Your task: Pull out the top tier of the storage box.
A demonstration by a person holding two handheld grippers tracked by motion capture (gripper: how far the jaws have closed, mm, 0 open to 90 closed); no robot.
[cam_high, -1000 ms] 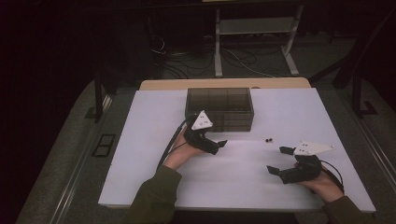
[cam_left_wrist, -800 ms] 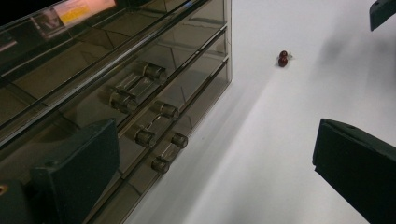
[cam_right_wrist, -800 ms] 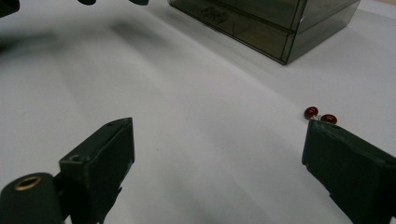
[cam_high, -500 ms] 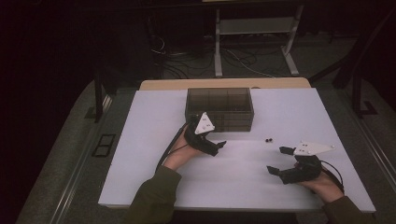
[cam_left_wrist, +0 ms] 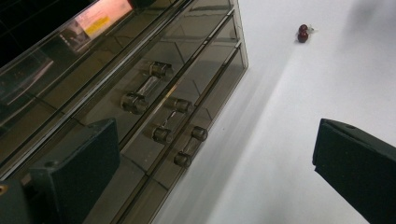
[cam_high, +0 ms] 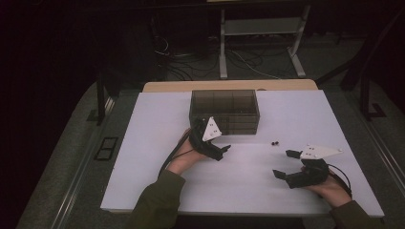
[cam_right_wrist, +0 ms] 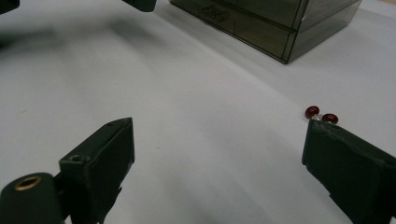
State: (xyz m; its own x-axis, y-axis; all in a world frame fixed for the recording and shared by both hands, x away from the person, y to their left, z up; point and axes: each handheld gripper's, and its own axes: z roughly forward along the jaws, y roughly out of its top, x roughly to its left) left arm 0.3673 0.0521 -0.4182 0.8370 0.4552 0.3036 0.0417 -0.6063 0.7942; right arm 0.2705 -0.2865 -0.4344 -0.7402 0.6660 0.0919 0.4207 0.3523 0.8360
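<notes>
Smoky see-through drawer box (cam_high: pixel 224 110) with 3 bar handles, both grippers' jaws wide apart, nothing held

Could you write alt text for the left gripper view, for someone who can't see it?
An open gripper faces a smoky clear drawer box with three handles. The box stands on a white table, where two small dark red beads lie farther off.

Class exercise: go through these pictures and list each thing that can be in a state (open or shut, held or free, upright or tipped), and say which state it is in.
Left hand-held gripper: open, holding nothing, near the drawer fronts.
Right hand-held gripper: open, holding nothing, just above the table.
Smoky plastic drawer box: upright, all drawers shut.
Drawer handles: untouched.
Pair of small red beads: lying free on the white table, side by side, right of the box.
</notes>
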